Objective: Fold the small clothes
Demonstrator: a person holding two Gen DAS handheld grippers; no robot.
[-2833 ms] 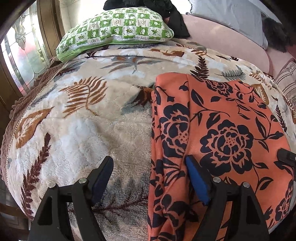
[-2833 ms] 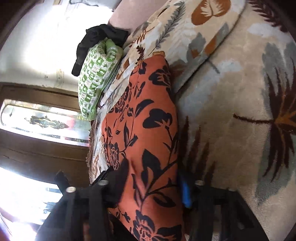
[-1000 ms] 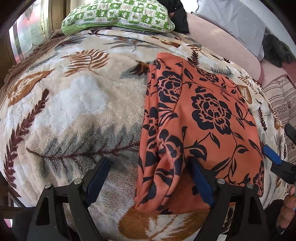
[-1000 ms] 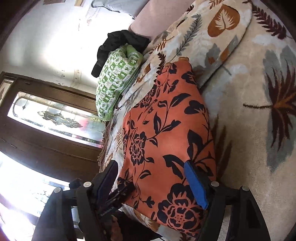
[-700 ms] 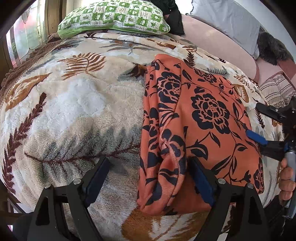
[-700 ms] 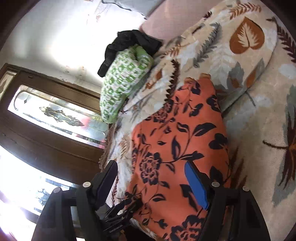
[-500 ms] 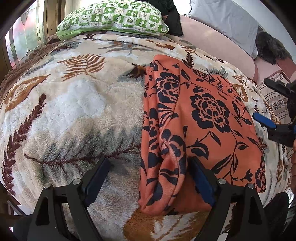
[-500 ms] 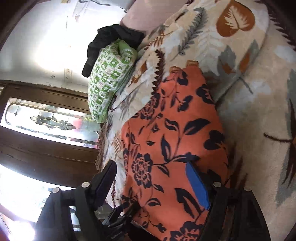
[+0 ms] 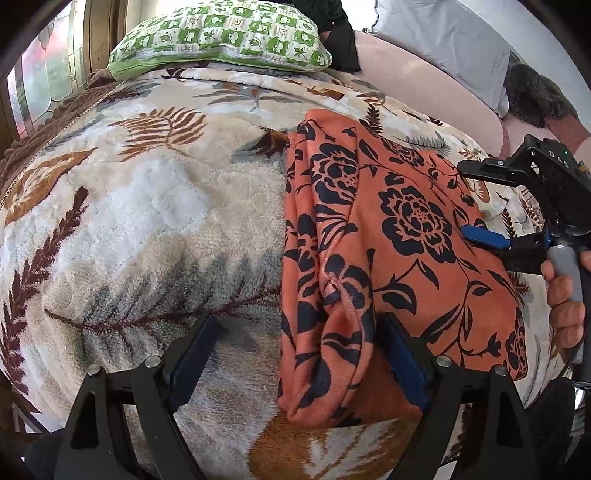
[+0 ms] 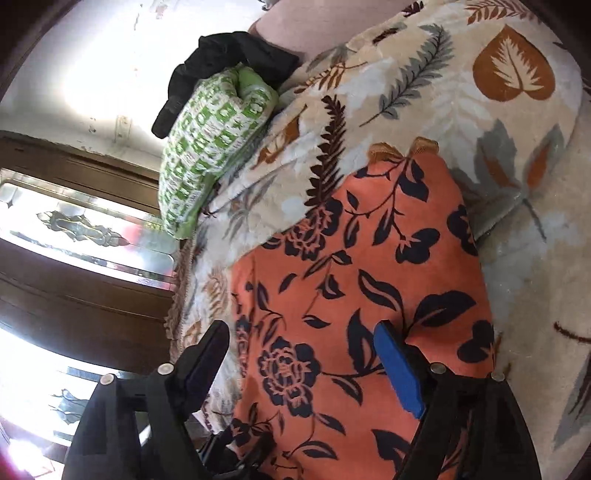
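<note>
Fingers of the left gripper point(image 9: 295, 354) stood spread around the orange floral garment's point(image 9: 399, 236) lower fold, while the right gripper point(image 10: 303, 354), holding nothing, was opening over it at frame right.

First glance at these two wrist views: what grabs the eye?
The orange garment with black flowers, lying folded on the leaf-print blanket, dominates both views. The left tongs straddle its bunched near edge, open; the right tongs hang over its other side, jaws opening, gripping nothing. A green checked pillow sits at the far end.

One orange floral garment point(image 9: 399, 236), one leaf-print blanket point(image 9: 147, 221), one green pillow point(image 9: 221, 33).
</note>
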